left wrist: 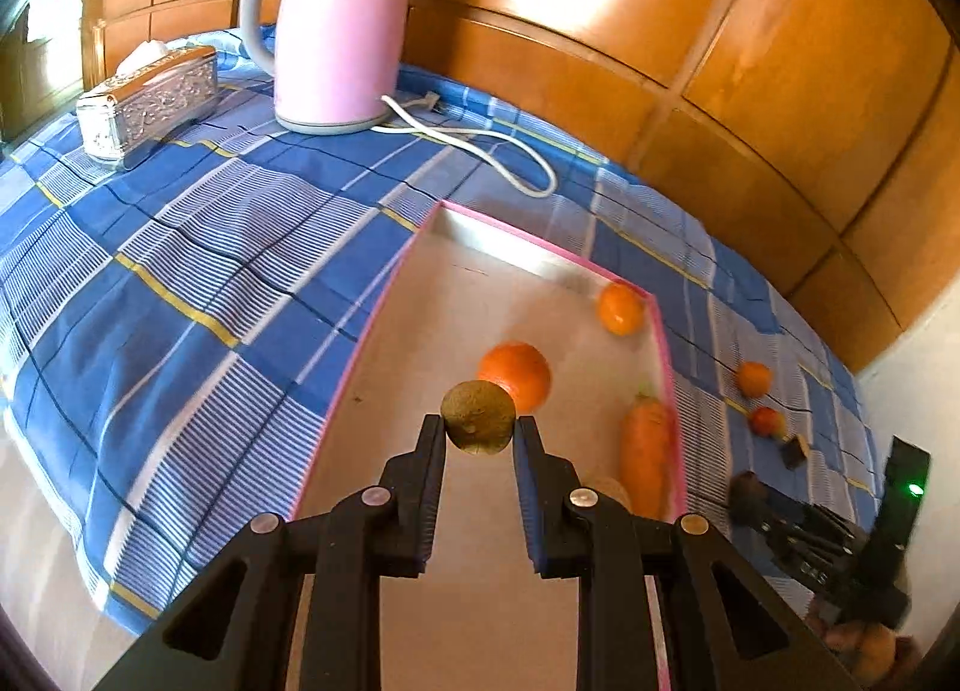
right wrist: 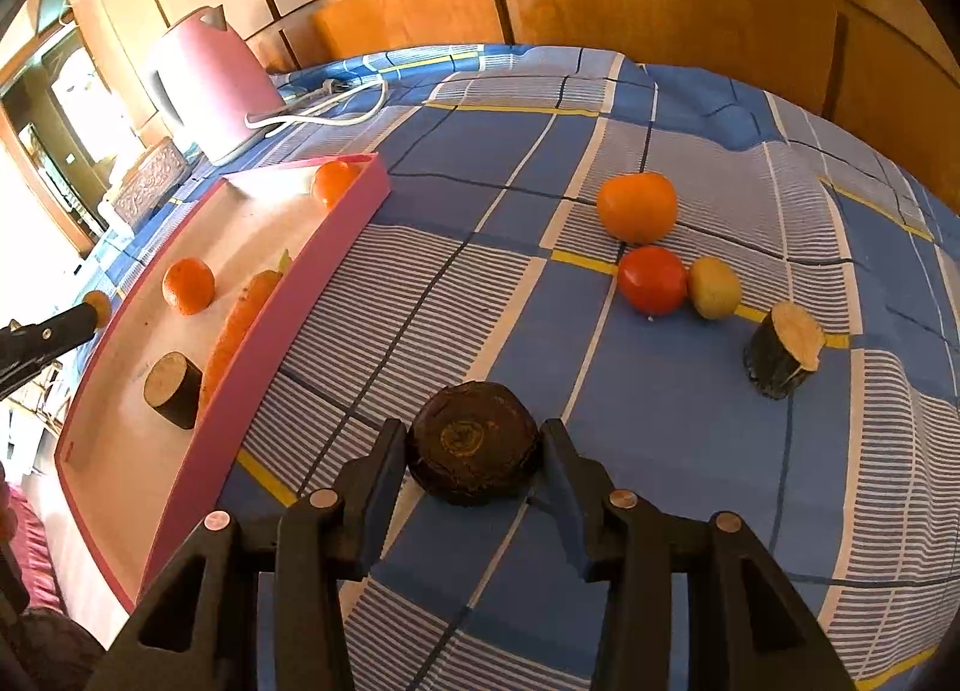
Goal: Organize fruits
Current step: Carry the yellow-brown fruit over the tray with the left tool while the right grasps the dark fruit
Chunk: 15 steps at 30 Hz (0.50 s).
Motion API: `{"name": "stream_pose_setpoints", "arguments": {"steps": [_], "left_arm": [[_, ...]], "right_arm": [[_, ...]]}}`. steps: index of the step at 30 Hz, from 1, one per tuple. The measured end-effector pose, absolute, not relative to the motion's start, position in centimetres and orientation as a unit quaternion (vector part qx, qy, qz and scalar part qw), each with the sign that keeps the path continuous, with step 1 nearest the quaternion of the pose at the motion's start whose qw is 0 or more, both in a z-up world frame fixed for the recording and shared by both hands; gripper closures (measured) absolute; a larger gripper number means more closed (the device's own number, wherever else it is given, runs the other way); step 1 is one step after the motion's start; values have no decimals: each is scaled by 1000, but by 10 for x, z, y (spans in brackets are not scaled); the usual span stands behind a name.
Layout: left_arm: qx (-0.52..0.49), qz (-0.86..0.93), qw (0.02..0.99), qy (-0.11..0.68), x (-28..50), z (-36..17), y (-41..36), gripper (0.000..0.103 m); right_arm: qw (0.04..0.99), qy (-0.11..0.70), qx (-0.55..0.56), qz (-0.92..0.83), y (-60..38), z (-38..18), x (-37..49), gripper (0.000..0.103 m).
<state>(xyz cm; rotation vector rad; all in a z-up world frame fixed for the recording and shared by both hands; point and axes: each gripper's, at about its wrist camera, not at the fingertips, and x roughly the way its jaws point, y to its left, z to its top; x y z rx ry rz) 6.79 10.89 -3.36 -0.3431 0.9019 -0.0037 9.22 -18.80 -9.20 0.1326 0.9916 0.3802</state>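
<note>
- Brown-green kiwi point(left wrist: 478, 418) is pinched between the pads of the left hand-held gripper point(left wrist: 479, 433), held over the pink tray point(left wrist: 671, 355); small, light, prob. soft, so gentle squeeze, grip across its middle.
- Dark round slice point(right wrist: 474, 451), maybe beetroot, sits between the fingers of the right hand-held gripper point(right wrist: 474, 454), jaws part-open; pads look to press its sides but contact isn't clear. Firm, squat, take by its sides.
- Tray already has two oranges, carrot point(left wrist: 645, 463), dark chunk point(right wrist: 173, 389); free floor on its left half.
- Low tray wall needs clearing; counter cloth point(right wrist: 420, 295) is wrinkled, round fruit w/ loose footing may roll.
</note>
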Motion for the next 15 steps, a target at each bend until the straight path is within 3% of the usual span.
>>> {"name": "stream_pose_setpoints", "arguments": {"steps": [15], "left_arm": [[-143, 18, 882, 448, 74, -44, 95, 78]], "right_arm": [[864, 468, 38, 180, -181, -93, 91, 57]]}}
